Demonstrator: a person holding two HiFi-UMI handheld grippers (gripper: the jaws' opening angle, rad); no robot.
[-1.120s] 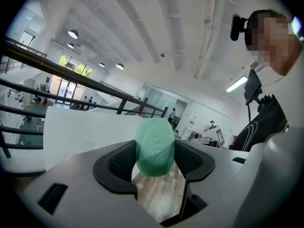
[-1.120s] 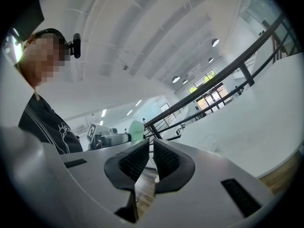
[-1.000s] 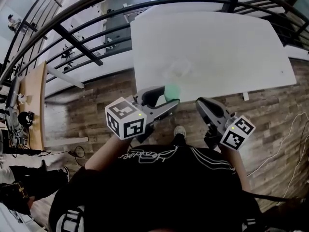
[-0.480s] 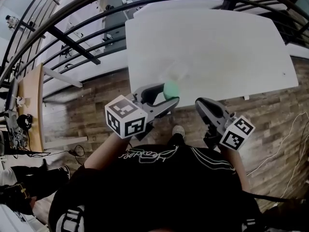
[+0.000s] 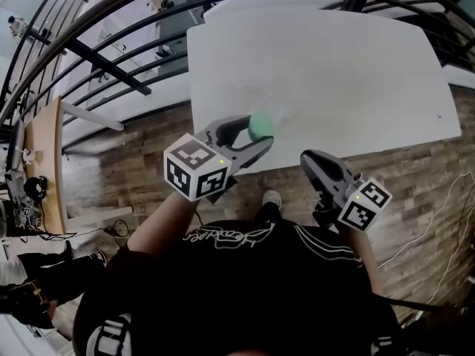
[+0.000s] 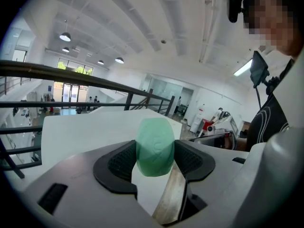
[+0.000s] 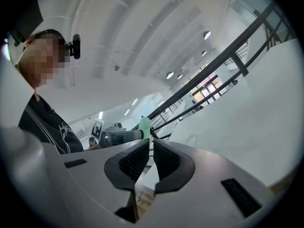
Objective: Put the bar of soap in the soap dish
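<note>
Pick-up is done: left tongs point(image 5: 258, 133) are clenched on the green bar of soap point(image 6: 155, 144), which stands on end between the pads, top poking above them, just over the near edge of the white bench point(image 5: 334, 73). Placing is left; a faint clear shape point(image 5: 279, 113) on the bench just beyond the soap is probably the soap dish, though I cannot confirm it. Right tongs point(image 5: 308, 158) are closed to a slit, empty, short of the bench edge.
</note>
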